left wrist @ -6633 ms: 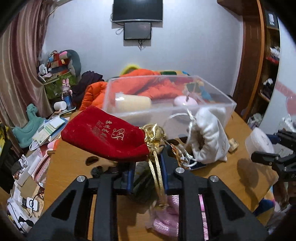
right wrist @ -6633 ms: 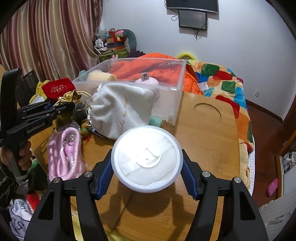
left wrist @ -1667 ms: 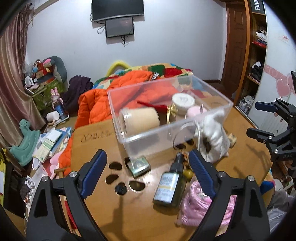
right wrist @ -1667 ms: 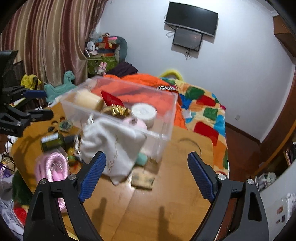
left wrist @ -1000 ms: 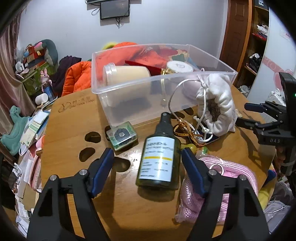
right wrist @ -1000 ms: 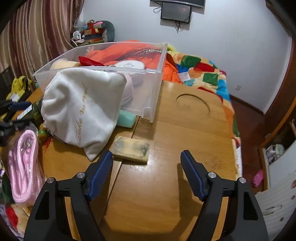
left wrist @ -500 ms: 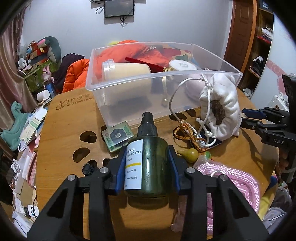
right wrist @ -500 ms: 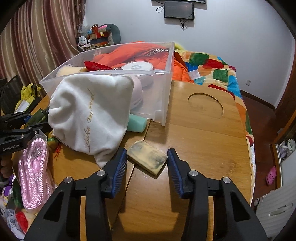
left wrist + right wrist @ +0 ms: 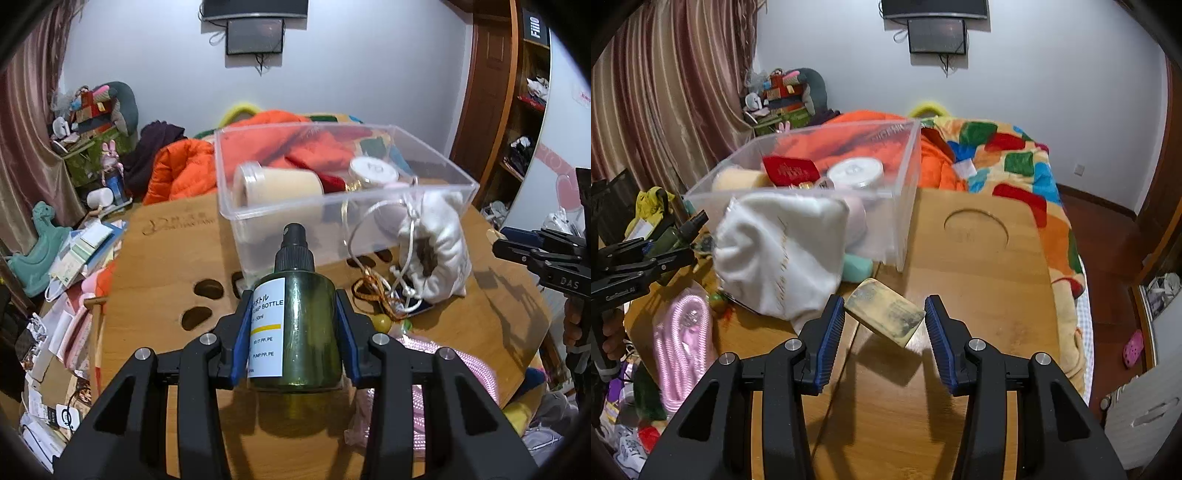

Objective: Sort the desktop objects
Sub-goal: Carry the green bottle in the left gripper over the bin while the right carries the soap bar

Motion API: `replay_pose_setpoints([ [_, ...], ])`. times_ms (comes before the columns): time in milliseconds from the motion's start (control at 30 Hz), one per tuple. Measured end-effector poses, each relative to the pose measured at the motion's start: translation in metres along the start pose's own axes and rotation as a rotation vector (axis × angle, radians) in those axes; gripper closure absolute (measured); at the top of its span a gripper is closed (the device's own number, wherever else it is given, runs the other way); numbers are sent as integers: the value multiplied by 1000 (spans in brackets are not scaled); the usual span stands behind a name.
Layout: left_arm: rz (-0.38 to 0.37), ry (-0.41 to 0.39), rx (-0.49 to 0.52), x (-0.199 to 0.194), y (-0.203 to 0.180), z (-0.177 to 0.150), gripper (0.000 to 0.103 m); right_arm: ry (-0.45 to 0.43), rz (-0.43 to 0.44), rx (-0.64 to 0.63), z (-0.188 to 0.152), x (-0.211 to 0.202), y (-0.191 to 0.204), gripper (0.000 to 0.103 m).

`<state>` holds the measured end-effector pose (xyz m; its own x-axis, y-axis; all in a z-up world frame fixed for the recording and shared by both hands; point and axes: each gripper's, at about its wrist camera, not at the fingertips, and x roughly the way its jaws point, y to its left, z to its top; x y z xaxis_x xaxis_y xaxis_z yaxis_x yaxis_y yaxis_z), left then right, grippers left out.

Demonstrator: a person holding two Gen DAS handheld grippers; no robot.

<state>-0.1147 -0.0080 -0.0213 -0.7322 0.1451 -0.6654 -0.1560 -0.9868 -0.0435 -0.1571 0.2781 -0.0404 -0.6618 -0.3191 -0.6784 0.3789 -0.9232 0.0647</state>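
Bottle (image 9: 295, 328) and block (image 9: 885, 312), pinched by left gripper (image 9: 295, 332) and right gripper (image 9: 885, 328), seemingly lifted, next go over the clear bin (image 9: 436, 164) beyond.

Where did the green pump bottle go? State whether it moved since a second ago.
Yes. The green pump bottle rose off the table, toward the clear box, clamped in the left gripper.

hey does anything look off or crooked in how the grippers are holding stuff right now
Yes. The right gripper holds the yellowish block skewed, pinched by its corners. The green pump bottle sits straight in the left gripper.
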Motion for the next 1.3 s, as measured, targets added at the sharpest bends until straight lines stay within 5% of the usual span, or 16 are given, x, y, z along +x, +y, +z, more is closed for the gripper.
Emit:
replay_pose_setpoints([
  [867,-15,-200,-25,-41,5,55,62,-168,63,-86,61,-26,36,61],
  [1300,-66,-150,20,0,-8,73,62,-144,95,-110,89,13,45,61],
])
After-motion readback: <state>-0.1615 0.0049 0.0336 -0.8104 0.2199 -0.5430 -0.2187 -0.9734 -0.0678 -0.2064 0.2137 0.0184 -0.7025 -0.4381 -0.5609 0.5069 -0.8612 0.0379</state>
